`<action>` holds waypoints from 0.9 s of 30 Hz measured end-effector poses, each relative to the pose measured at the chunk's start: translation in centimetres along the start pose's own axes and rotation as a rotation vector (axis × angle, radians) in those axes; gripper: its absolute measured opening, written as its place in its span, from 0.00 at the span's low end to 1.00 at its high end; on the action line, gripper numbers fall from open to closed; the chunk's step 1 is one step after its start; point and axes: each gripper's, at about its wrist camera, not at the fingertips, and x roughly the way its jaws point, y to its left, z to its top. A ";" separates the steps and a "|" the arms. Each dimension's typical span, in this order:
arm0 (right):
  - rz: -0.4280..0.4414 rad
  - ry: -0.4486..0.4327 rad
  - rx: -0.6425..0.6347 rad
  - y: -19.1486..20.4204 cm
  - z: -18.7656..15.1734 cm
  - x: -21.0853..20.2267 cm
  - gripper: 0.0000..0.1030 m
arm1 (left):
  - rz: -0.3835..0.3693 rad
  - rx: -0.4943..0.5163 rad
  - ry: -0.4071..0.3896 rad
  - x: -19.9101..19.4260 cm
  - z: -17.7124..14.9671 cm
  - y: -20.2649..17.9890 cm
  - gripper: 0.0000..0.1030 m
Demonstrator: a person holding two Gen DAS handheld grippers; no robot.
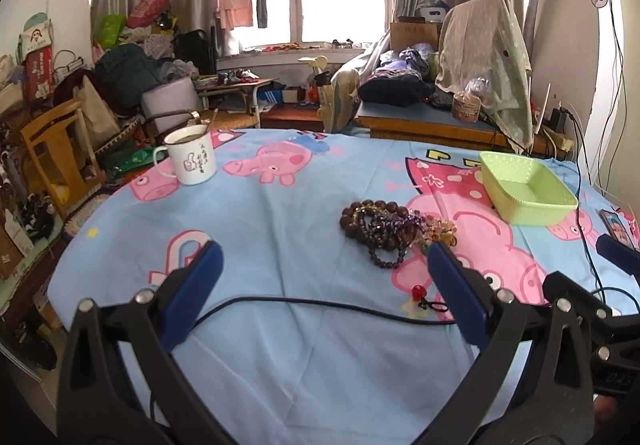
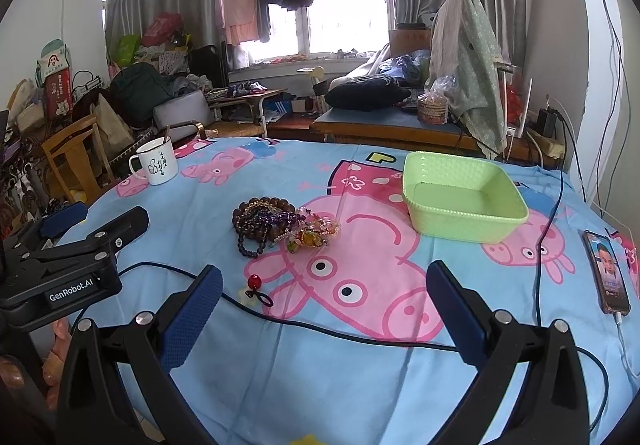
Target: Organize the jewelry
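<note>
Both claws, left gripper and right gripper, are spread wide, holding nothing. Tangled bead bracelets wait near the empty green plastic basket, far right.

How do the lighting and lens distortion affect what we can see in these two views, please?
Left wrist view: the window is blown out white, the hanging clothes mere silhouettes; the bead pile stays evenly lit. Right wrist view: same backlight glare, fisheye bends the table edge, corners go black; the green basket is sharp.

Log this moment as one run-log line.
left claw open | right claw open | bead pile on cloth | green basket empty
</note>
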 end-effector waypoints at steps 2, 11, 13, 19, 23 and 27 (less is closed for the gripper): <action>0.001 0.001 -0.001 0.0 0.0 0.0 0.74 | 0.000 0.000 0.000 0.0 0.0 0.0 0.95; 0.002 0.002 -0.001 0.1 0.0 0.1 0.74 | 0.003 -0.002 0.005 0.4 -0.4 0.2 0.95; 0.002 0.002 -0.001 0.1 0.0 0.1 0.74 | 0.002 -0.001 0.006 0.4 -0.3 0.2 0.95; 0.001 0.000 0.000 0.1 0.0 0.1 0.74 | 0.002 -0.001 0.003 0.4 -0.3 0.2 0.95; 0.000 -0.001 -0.001 0.1 0.0 0.2 0.74 | 0.002 -0.001 0.003 0.4 -0.3 0.2 0.95; -0.001 -0.007 0.000 0.1 0.0 0.2 0.74 | 0.003 -0.003 -0.012 0.8 -0.2 0.4 0.95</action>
